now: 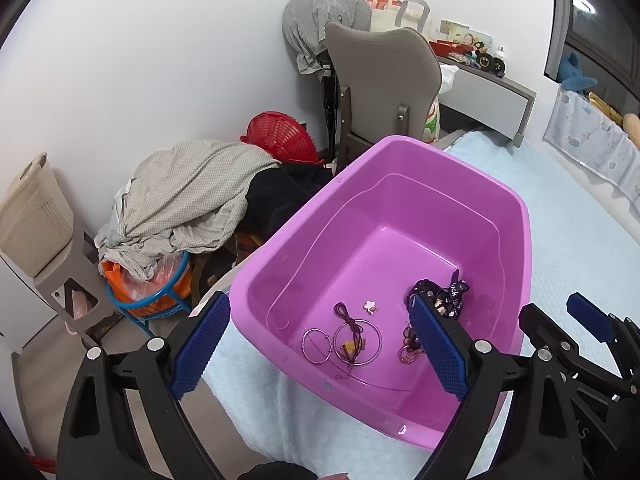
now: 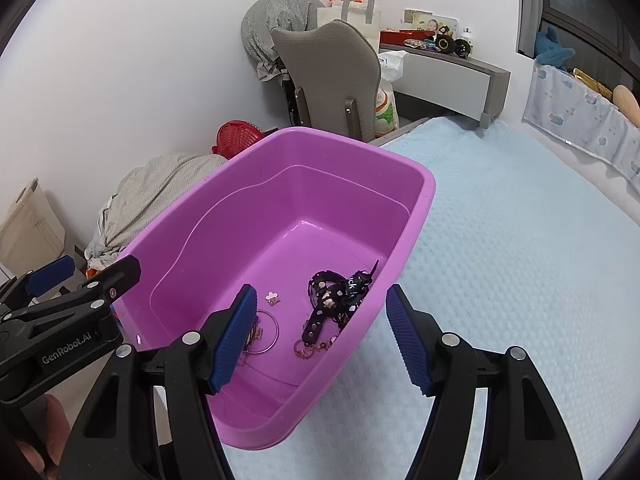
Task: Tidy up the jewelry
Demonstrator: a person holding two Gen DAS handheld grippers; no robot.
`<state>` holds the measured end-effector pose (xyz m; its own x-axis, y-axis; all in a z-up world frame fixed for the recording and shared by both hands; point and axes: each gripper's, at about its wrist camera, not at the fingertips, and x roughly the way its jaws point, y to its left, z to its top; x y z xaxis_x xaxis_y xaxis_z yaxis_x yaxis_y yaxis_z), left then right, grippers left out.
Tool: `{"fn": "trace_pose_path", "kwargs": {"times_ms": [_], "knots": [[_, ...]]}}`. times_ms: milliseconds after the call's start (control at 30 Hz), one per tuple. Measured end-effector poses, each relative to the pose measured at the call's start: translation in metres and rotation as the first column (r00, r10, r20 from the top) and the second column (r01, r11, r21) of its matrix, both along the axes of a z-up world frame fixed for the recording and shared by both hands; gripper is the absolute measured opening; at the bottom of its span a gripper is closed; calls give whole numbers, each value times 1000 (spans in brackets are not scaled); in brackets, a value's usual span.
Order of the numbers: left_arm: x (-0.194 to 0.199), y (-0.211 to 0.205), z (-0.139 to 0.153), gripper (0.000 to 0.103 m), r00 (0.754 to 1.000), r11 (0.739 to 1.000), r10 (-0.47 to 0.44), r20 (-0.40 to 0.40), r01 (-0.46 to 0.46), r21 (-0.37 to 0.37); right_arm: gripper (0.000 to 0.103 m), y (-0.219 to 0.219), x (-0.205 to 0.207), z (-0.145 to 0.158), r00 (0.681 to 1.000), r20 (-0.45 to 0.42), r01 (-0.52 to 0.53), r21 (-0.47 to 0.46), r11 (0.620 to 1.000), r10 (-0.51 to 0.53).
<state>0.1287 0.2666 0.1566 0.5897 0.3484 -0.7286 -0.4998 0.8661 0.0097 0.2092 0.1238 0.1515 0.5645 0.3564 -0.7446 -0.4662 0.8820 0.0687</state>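
On the pale blue bedspread sits my purple tub with the jewelry loose on its floor, and with both the left gripper and right gripper wide open and empty above it, I judge sorting has yet to start, so next I must reach down for one piece.

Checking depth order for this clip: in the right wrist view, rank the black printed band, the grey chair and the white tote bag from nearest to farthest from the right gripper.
1. Black printed band: in the purple tub, just ahead of the right gripper.
2. Grey chair: beyond the tub's far rim.
3. White tote bag: behind the chair, by the wall.
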Motion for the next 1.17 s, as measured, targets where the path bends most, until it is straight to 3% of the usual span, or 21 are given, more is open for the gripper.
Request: {"fn": "trace_pose_path", "kwargs": {"times_ms": [1167], "knots": [[-2, 10, -8, 89, 1000, 999, 19, -8, -19, -39, 64, 19, 2, -4, 1000, -4, -22, -12, 1000, 22]]}}
